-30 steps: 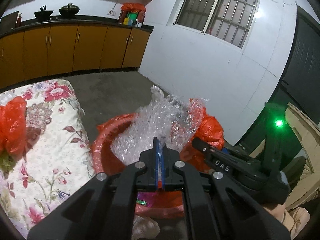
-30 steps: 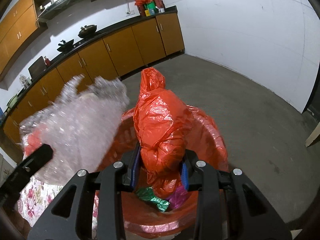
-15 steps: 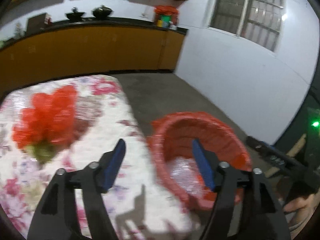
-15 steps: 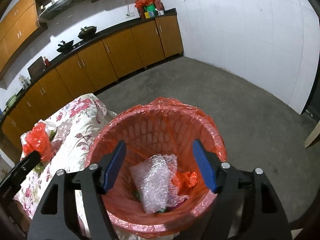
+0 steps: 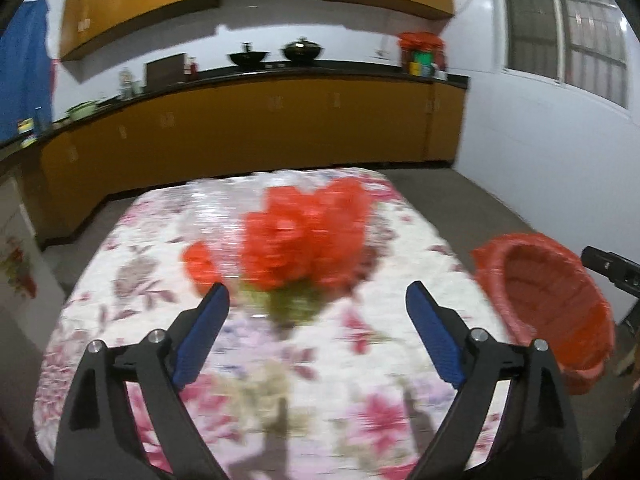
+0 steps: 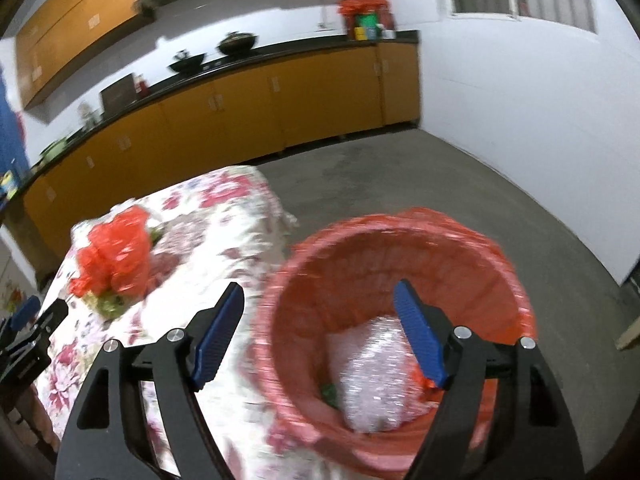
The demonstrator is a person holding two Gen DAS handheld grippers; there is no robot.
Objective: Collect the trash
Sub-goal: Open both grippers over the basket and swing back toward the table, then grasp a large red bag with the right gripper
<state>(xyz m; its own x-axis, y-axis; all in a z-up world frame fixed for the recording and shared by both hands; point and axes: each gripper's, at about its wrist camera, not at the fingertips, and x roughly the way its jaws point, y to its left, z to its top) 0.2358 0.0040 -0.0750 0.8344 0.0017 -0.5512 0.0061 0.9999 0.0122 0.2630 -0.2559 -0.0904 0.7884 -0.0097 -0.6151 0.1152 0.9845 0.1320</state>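
Left tongs [image 5: 318, 312]: jaws spread wide, having just been opening, with nothing between the blue pads; they hang over the flowered tabletop [image 5: 400, 240], pointed toward the red bag.
Right tongs [image 6: 320, 308]: jaws also wide, having just been opening, and empty; they hang above the near rim of the waste basket, the left finger over the cloth, the right finger over the basket's mouth.
Crumpled red plastic bag [image 5: 308, 236]: lies on the tabletop, near the middle of the cloth, with a smaller red scrap [image 5: 199, 261] just to its left and something green at its near edge; blurred in the left view.
Waste basket [image 6: 312, 280]: red, lined with a red bag, standing on the floor just beside the tabletop's edge.
Bubble wrap [image 6: 376, 380]: a clear wad lying inside the basket, near the bottom, beside a bit of green wrapper [image 6: 330, 392].
Background: orange kitchen cabinets [image 5: 256, 128] along the far wall, dark pots on their counter.
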